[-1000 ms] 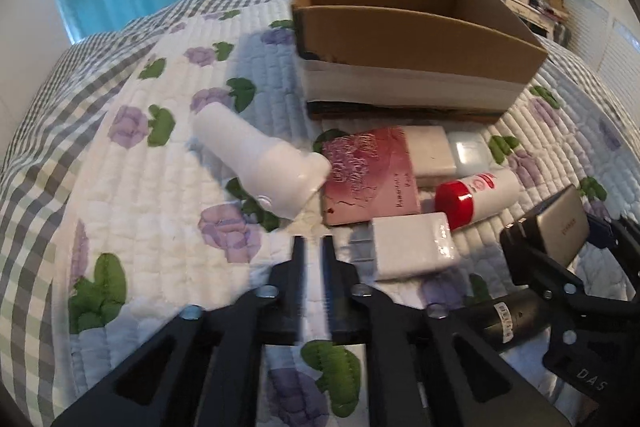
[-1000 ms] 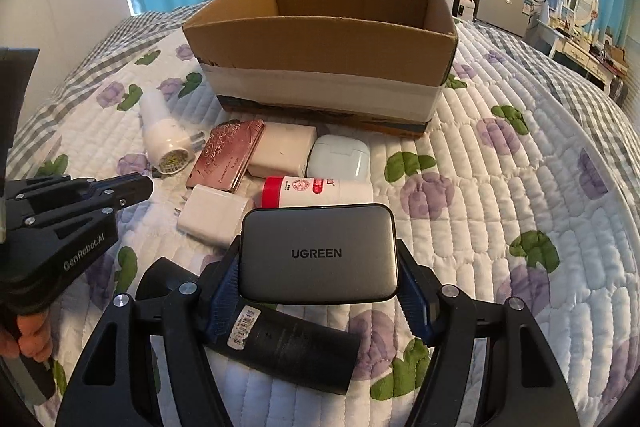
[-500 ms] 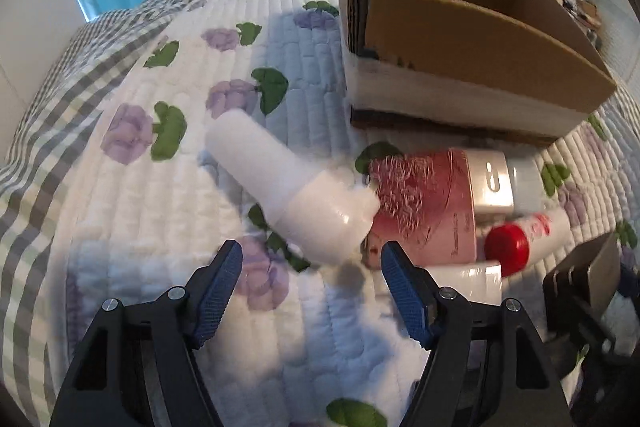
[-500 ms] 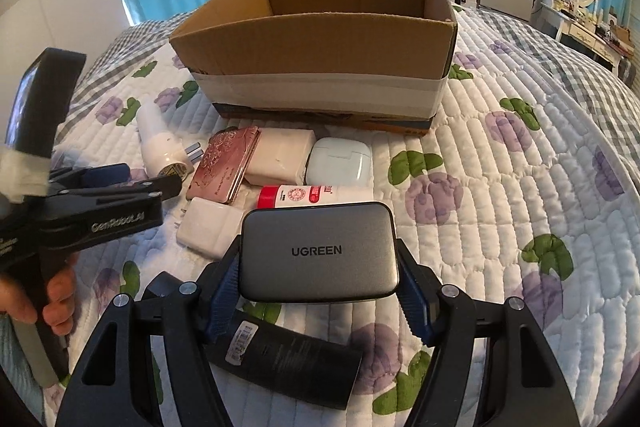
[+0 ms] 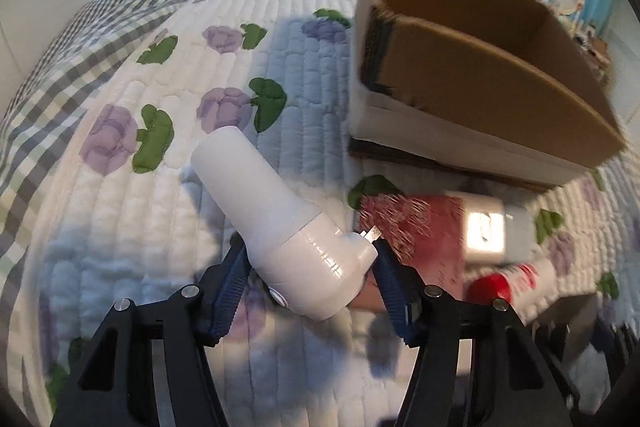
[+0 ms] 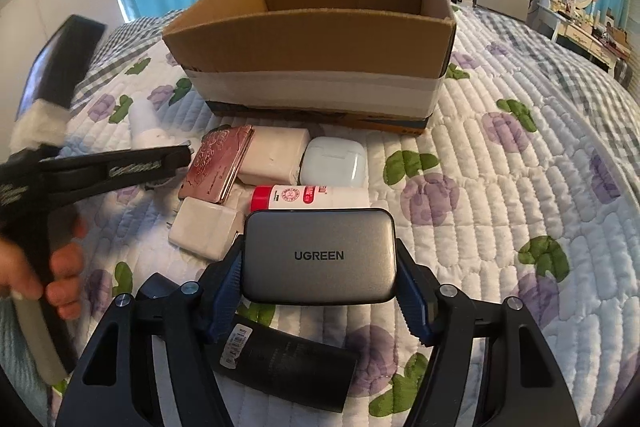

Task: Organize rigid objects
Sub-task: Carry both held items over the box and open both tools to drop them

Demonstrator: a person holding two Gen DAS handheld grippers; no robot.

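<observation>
A white flashlight-shaped device (image 5: 280,227) lies on the quilt, its wide head between the fingers of my left gripper (image 5: 310,267). The jaws stand close on both sides of the head; I cannot tell whether they press it. My right gripper (image 6: 318,267) is shut on a grey UGREEN charger (image 6: 319,255) and holds it above the quilt in front of the open cardboard box (image 6: 316,43). The box also shows in the left wrist view (image 5: 480,75). The left gripper shows in the right wrist view (image 6: 120,167), with the white device (image 6: 146,125) mostly hidden behind it.
On the quilt before the box lie a pink patterned case (image 6: 218,163), a white block (image 6: 274,155), a white earbud case (image 6: 332,163), a red-capped white tube (image 6: 310,197), a white plug adapter (image 6: 206,227) and a black cylinder (image 6: 288,363).
My left gripper opened from shut, moved forward and now straddles the white device's head. My right gripper kept its hold on the charger and rose slightly.
</observation>
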